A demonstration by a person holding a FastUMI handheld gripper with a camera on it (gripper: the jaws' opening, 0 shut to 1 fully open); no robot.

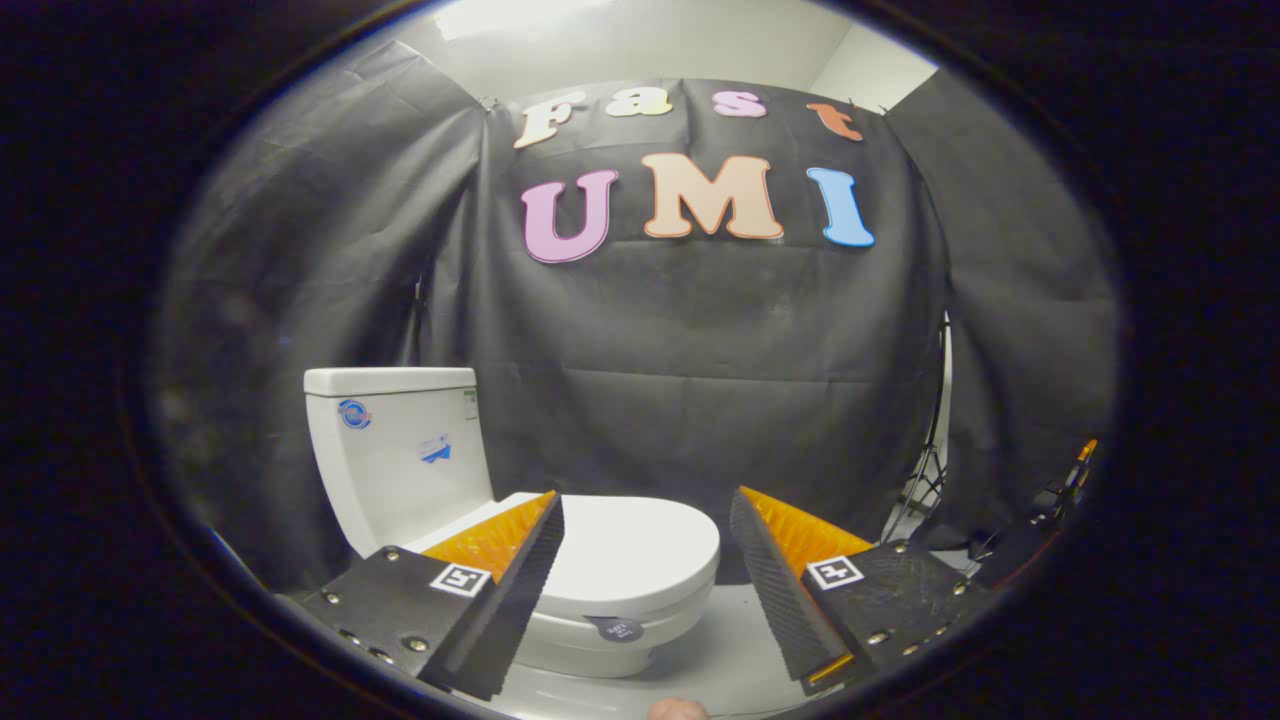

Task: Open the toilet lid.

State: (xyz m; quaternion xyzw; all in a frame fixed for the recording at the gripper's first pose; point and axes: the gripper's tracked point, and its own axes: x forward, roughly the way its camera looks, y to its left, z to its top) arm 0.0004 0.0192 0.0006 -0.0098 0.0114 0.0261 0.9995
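Observation:
A white toilet stands ahead and to the left of my fingers, its tank (395,450) against the black cloth. The white lid (625,550) lies flat and closed over the bowl, its front edge pointing right. My gripper (645,510) is open, held above and in front of the toilet. The left finger (510,580) overlaps the lid's near left part in the view; the right finger (785,580) sits to the right of the lid. Nothing is between the fingers, and they are apart from the lid.
A pale floor (720,640) runs under and to the right of the toilet. A light stand's legs (925,480) rise at the right by the cloth, with dark gear (1040,520) on the floor beside them. A fingertip (677,710) shows low between my fingers.

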